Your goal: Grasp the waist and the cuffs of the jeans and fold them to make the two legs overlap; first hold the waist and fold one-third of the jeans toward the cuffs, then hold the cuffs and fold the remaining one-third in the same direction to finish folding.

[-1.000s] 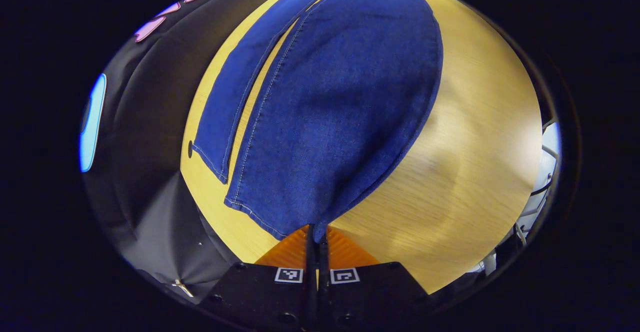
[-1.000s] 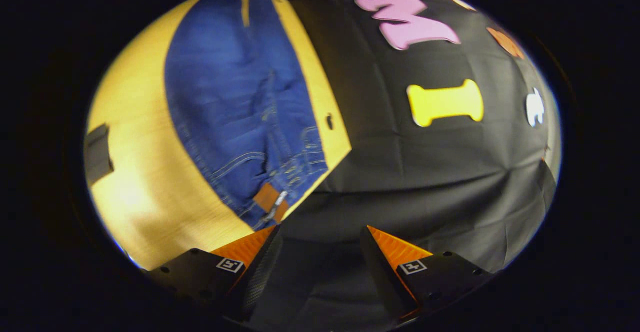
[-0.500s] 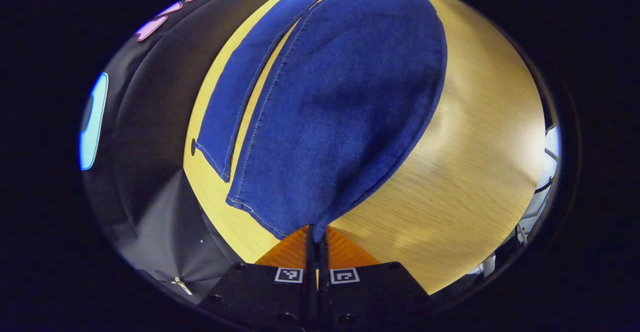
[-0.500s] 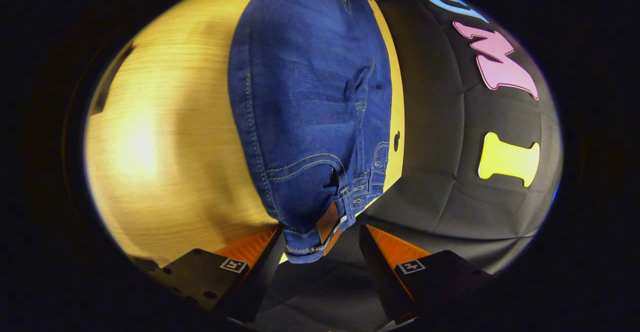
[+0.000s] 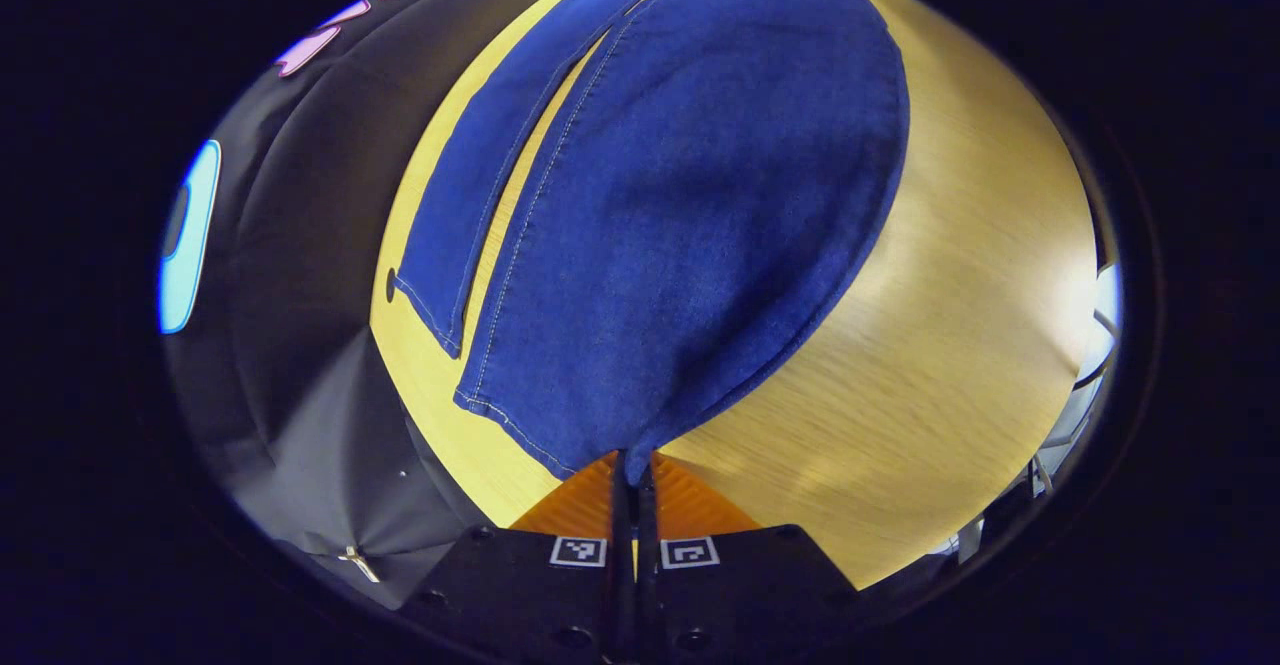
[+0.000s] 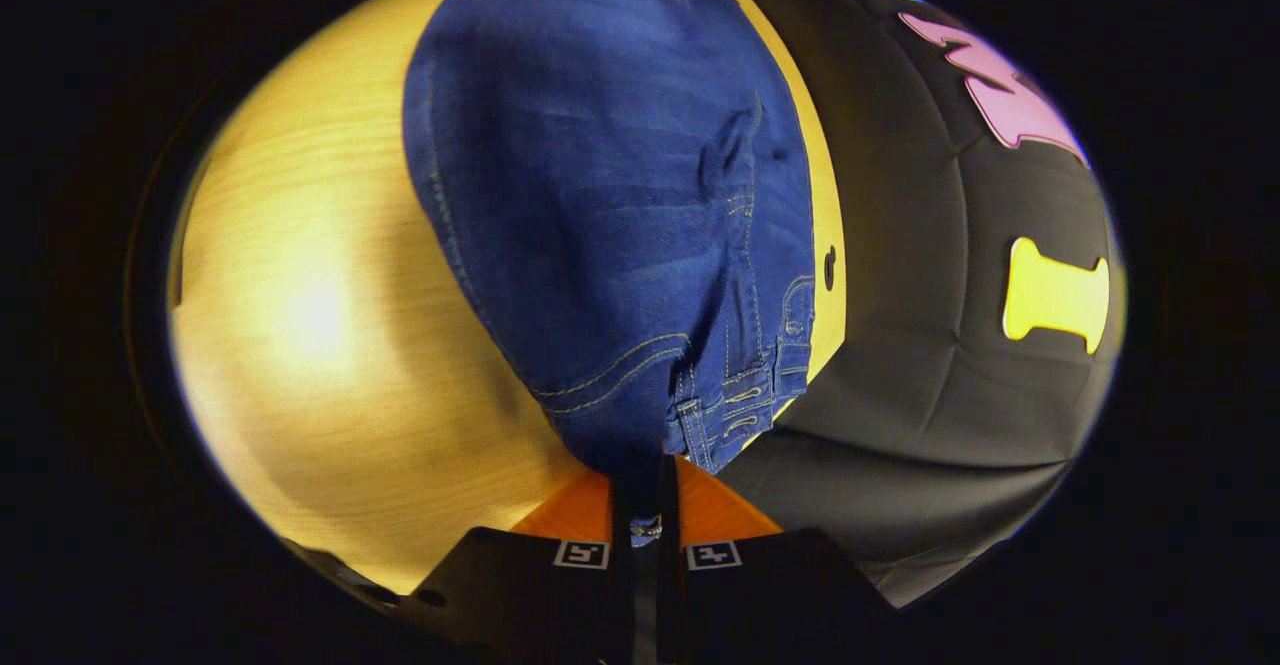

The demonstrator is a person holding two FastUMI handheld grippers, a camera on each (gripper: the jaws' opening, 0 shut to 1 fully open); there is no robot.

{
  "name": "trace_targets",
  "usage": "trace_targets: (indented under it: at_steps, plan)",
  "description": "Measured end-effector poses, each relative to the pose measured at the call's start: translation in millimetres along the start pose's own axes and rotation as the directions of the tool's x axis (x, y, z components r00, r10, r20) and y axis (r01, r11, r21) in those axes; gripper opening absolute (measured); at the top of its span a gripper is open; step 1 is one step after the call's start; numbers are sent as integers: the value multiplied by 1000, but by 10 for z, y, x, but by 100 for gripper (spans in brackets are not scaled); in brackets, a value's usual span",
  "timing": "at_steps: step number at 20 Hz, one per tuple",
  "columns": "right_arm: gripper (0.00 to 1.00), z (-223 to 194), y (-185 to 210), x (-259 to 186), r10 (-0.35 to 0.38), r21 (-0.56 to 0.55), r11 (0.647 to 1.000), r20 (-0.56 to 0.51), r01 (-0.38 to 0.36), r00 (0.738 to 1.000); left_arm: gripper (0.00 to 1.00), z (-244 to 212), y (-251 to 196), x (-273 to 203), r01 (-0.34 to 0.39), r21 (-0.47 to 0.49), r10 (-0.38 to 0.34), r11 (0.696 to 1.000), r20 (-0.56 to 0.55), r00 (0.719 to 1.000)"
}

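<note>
Left gripper view: the left gripper (image 5: pixel 634 465) has its two fingers pressed together on the corner of one cuff (image 5: pixel 560 435) of the jeans (image 5: pixel 690 195), the denim pinched between them at the hem. From this grip the near trouser leg spreads away over the wooden table (image 5: pixel 960 345); the second leg (image 5: pixel 470 225) lies flat beside it toward the table's left edge, with a narrow strip of bare wood between the two legs. A small dark hole (image 5: pixel 390 283) marks the tabletop just beside the far cuff. Right gripper view: the right gripper (image 6: pixel 645 490) has its fingers clenched on the waist (image 6: pixel 700 415) of the jeans (image 6: pixel 600 175), a fold of waistband cloth showing in the slit between them. Belt loops, a curved pocket seam and the fly stitching lie just ahead of the fingers. The garment runs away from the waist along the table (image 6: pixel 310 345), close to the edge that borders the black cloth wall (image 6: pixel 940 395). Whether the gripped waist is lifted off the wood or rests on it cannot be judged, since the fisheye view flattens the cloth at that point.
</note>
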State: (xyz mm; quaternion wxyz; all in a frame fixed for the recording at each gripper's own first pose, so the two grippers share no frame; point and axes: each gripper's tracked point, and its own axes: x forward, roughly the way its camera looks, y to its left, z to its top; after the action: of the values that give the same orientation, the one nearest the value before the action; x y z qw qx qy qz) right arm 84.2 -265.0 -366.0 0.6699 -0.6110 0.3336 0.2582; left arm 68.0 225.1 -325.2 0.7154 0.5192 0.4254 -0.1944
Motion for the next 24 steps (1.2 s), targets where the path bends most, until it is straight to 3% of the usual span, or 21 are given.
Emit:
trace_targets:
  at_steps: [3, 6, 9, 13, 14, 16, 18, 21, 23, 24]
  plan:
    - [13, 11, -156, -104, -25, 9, 1000, 5, 25, 1000, 6, 59, -51, -59, 88, -107, -87, 990, 19, 996]
    - [13, 50, -452, -336, -94, 79, 993, 23, 92, 995, 6, 71, 41, -172, 145, -113, -140, 983, 50, 989]
    - [13, 175, -775, -478, -125, 162, 980, 44, 116, 991, 9, 187, 181, -365, 252, -162, -241, 954, 83, 967]
    - [13, 341, -1476, -552, -165, 366, 921, 59, 132, 985, 6, 411, 681, -642, 303, -203, -276, 931, 153, 949]
    - [13, 404, -1659, -564, -178, 416, 899, 60, 138, 982, 10, 481, 874, -667, 310, -214, -277, 926, 169, 946]
    - [13, 494, -1934, -581, -195, 530, 837, 54, 138, 979, 6, 678, 1218, -608, 332, -259, -284, 907, 204, 937]
    - [13, 619, -2169, -548, -203, 639, 758, 42, 130, 978, 6, 873, 1467, -506, 382, -343, -312, 858, 242, 919]
    - [13, 812, -2493, -412, -181, 771, 626, -1, 117, 983, 6, 1090, 1998, -173, 359, -446, -265, 820, 261, 928]
    - [12, 935, -2676, -202, -143, 861, 500, -18, 88, 990, 6, 1210, 2228, 116, 337, -574, -234, 746, 248, 940]
    - [12, 952, -2754, -43, -117, 899, 431, -31, 79, 993, 6, 1258, 2316, 287, 317, -649, -224, 692, 223, 949]
